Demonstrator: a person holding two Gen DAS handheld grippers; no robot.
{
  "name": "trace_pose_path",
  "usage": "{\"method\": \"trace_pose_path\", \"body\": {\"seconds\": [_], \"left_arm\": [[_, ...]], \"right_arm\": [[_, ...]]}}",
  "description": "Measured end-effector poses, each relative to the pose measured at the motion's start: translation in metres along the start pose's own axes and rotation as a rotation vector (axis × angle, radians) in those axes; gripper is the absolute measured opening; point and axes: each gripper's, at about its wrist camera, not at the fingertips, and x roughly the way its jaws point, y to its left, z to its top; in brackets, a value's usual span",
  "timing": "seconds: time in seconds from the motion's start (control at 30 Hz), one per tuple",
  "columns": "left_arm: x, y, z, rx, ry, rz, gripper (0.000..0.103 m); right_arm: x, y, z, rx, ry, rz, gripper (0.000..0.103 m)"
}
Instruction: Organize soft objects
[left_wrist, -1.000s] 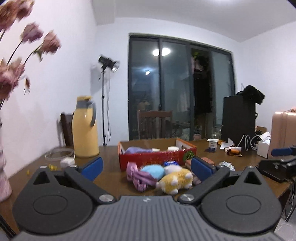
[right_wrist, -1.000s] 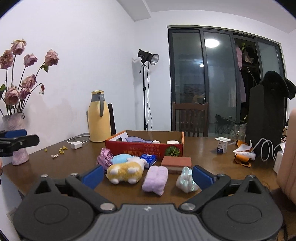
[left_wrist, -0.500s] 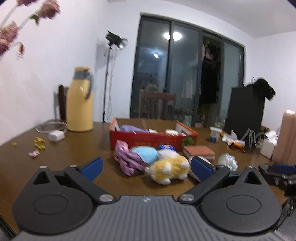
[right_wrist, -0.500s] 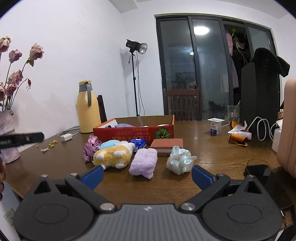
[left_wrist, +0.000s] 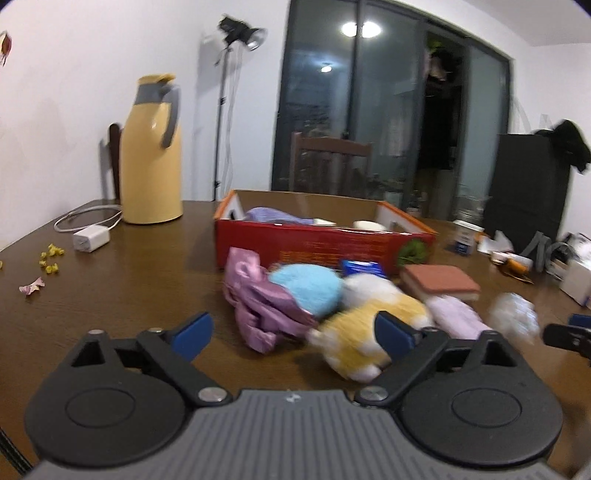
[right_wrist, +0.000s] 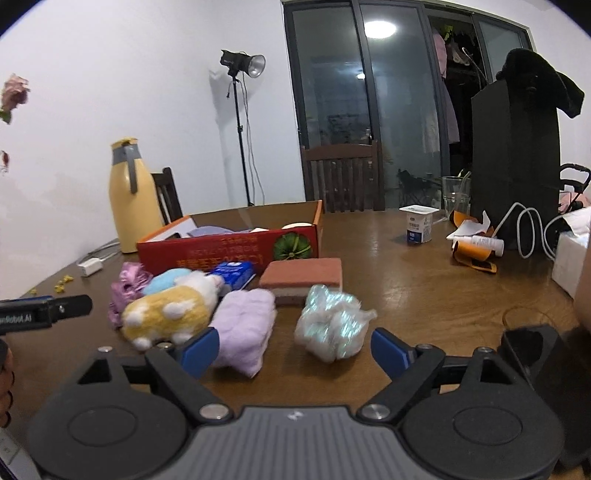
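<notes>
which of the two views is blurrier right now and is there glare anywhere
Left wrist view: motion-smeared, most on the yellow plush and iridescent wad; ceiling light reflects as bright spots in the glass door. Right wrist view: sharp, the lavender towel and red box crisp; one reflected glare spot in the door; fisheye bends the frames in both.

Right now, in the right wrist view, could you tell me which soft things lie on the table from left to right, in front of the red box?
Pink satin bundle → yellow-and-white plush toy → lilac fluffy cloth → iridescent crinkly bundle. The blue plush and the sponge sit further back, so I leave them out.
</notes>
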Motion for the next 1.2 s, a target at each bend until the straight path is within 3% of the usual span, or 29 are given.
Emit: {"method": "trace_pose_path", "body": {"seconds": [0.23, 0.3, 0.37, 0.4, 0.47, 0.57, 0.87, 1.03, 1.2], "left_arm": [[0.055, 0.025, 0.017, -0.069, 0.058, -0.009, 0.089], [0.069, 0.028, 0.018, -0.078, 0.088, -0.008, 0.074], [0.083, 0.033, 0.017, -0.094, 0.136, -0.034, 0.045], [0.087, 0.036, 0.015, -0.111, 0.159, -0.055, 0.041], [0.090, 0.041, 0.011, -0.128, 0.166, -0.049, 0.032], [0.082, 0.044, 0.009, -0.127, 0.159, -0.051, 0.025], [0.022, 0.038, 0.007, -0.087, 0.131, -0.066, 0.022], [-0.025, 0.032, -0.007, -0.060, 0.120, -0.102, 0.022], [-0.057, 0.027, -0.031, -0.037, 0.144, -0.175, 0.022]], "right_arm": [[0.047, -0.009, 0.011, 0.002, 0.050, -0.058, 0.081], [0.059, -0.012, 0.012, 0.006, 0.072, -0.068, 0.077], [0.068, -0.012, 0.013, 0.009, 0.095, -0.076, 0.067], [0.072, -0.013, 0.013, 0.011, 0.103, -0.076, 0.064], [0.078, -0.013, 0.013, 0.016, 0.120, -0.067, 0.045], [0.083, -0.010, 0.010, 0.005, 0.134, -0.066, 0.040], [0.040, 0.002, 0.014, 0.004, 0.075, -0.014, 0.038], [0.003, 0.020, 0.010, -0.018, 0.045, 0.040, 0.038], [-0.016, 0.046, -0.009, -0.055, 0.076, 0.129, 0.039]]}}
